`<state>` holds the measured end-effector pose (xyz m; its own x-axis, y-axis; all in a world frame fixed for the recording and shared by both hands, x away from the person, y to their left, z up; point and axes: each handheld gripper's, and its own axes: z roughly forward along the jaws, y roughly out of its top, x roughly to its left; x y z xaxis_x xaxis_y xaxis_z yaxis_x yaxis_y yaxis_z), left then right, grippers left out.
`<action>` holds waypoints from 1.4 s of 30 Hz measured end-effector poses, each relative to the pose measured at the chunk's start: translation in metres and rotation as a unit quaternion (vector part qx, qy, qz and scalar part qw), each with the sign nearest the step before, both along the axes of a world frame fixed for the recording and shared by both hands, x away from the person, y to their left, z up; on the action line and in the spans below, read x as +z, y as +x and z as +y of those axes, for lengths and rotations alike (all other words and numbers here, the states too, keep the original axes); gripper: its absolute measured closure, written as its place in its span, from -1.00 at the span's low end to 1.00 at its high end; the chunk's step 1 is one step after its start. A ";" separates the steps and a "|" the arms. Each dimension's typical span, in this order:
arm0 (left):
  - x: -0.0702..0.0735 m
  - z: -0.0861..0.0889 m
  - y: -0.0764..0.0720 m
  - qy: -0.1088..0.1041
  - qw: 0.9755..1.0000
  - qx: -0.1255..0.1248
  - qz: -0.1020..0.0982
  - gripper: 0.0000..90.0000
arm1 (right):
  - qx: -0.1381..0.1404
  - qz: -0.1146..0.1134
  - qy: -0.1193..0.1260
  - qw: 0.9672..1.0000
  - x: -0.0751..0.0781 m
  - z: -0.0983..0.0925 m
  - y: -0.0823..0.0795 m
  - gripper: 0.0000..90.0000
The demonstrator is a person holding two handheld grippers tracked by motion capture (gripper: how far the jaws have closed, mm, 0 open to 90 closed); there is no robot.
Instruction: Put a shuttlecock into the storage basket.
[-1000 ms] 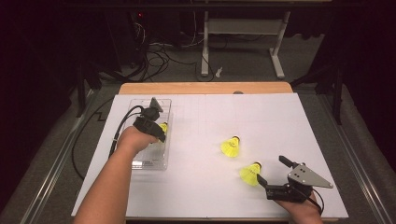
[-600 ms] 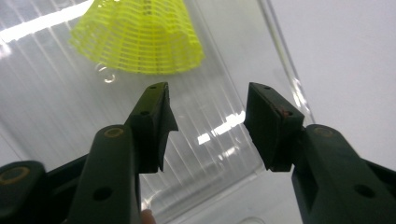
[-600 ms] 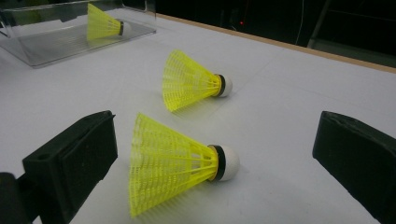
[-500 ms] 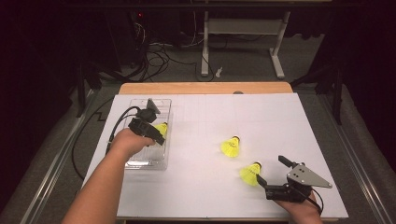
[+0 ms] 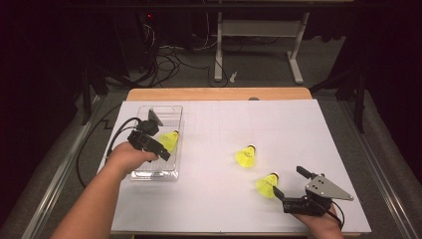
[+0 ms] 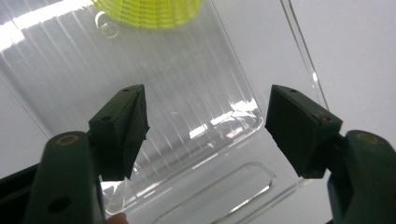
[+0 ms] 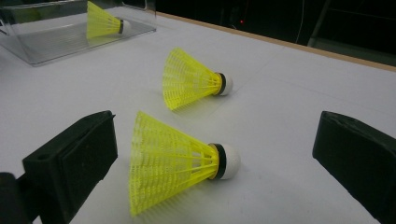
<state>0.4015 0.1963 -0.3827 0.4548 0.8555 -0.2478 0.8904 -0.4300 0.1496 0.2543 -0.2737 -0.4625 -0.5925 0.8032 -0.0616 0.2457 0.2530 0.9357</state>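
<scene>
L gripper [image 5: 160, 130] jaws just opening over tray [image 5: 149, 174], shuttlecock [image 5: 169, 140] inside

At the left of the high view we hold our left gripper [image 5: 155, 133] on an outstretched forearm; its black jaws have just been opening and now stand wide with nothing between them. At the lower right our right gripper [image 5: 287, 182] rests low, jaws spread wide.

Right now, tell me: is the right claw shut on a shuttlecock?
No. The right claw stands open, with the near shuttlecock lying on the table between its jaws, untouched.
</scene>
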 end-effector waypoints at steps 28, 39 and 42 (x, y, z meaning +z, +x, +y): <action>0.020 -0.004 -0.029 0.009 0.999 -0.038 0.022 -0.99 | 0.004 -0.002 -0.003 1.000 0.001 0.002 -0.002 -0.98; 0.016 -0.015 -0.033 0.009 0.998 -0.055 0.017 -1.00 | -0.001 0.003 0.004 1.000 -0.001 0.000 0.000 -0.98; 0.016 -0.015 -0.033 0.009 0.998 -0.056 0.016 -1.00 | -0.001 0.005 0.005 1.000 -0.001 0.000 0.000 -0.98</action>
<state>0.3687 0.1810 -0.3668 0.5398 0.8044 -0.2481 0.8408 -0.5292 0.1135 0.2547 -0.2741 -0.4638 -0.5922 0.8044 -0.0482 0.2545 0.2434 0.9359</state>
